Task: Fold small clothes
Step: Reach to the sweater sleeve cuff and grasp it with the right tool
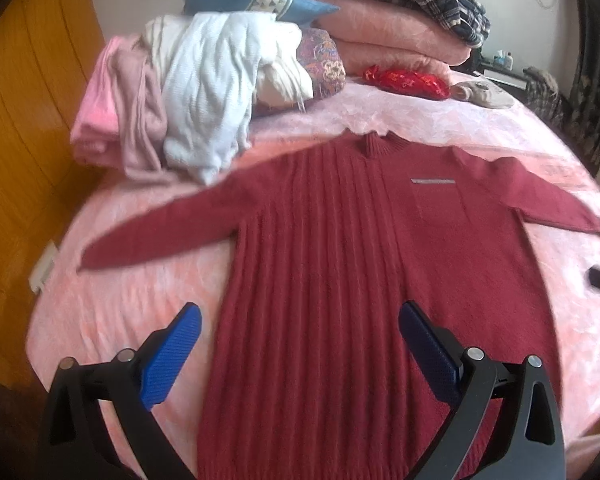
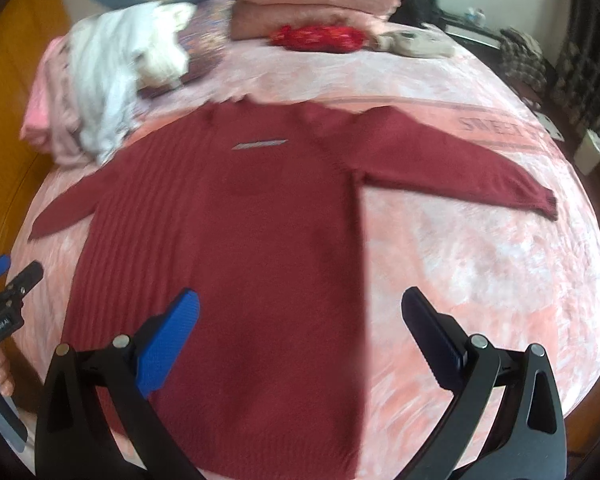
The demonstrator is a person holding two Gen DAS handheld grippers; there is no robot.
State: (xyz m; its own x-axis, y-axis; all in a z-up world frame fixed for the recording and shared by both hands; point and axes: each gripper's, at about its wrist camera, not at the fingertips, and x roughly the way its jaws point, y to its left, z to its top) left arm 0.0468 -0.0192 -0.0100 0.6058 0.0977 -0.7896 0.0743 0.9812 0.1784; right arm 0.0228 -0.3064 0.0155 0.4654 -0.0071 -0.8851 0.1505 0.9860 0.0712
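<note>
A dark red knitted sweater (image 1: 340, 240) lies flat, front up, on a pink bed cover (image 1: 132, 300), both sleeves spread out to the sides. It also shows in the right wrist view (image 2: 228, 240). My left gripper (image 1: 300, 316) is open and empty above the sweater's lower left part. My right gripper (image 2: 300, 304) is open and empty above the sweater's lower right edge. The left gripper also shows at the left edge of the right wrist view (image 2: 8, 276).
A heap of white and pink clothes (image 1: 188, 100) lies at the bed's far left. Folded pink blankets (image 1: 388, 36) with a plaid garment on top, a blue pillow (image 1: 252, 0) and a red bundle (image 1: 404, 80) lie at the back. Wooden floor (image 1: 16, 160) is to the left.
</note>
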